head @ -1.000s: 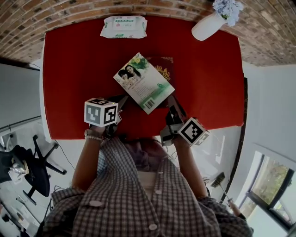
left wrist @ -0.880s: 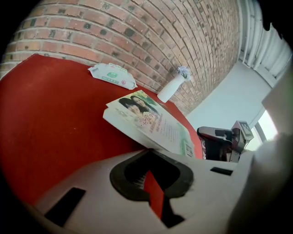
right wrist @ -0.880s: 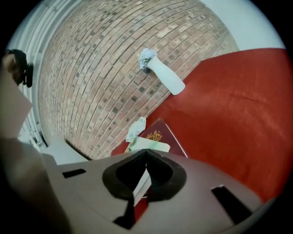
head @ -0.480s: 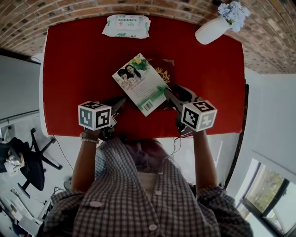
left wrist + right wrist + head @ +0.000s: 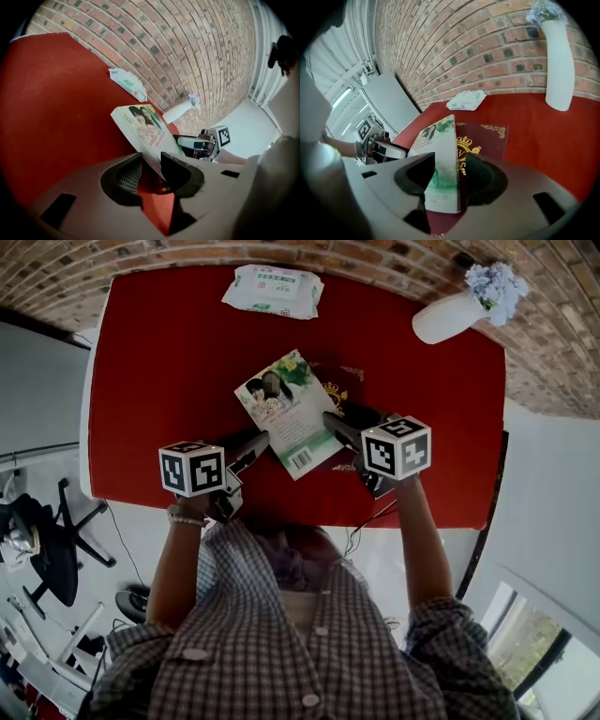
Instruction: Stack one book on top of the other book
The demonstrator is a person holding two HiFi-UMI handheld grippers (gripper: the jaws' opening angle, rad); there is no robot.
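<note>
While green book (image 5: 289,413) lies askew atop maroon book (image 5: 343,388) on red tabletop (image 5: 159,362), left gripper (image 5: 253,448) and right gripper (image 5: 342,421) jaws just opened. Book corners sit loose between them. Likely release after placing; stack looks done.

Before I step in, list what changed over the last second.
The right tongs rolled over and moved from the near edge of the table up to the right side of the green book; their jaws have just been opening and now straddle its edge without gripping. The left tongs have just opened, holding nothing. The green book stays on the red book.
</note>
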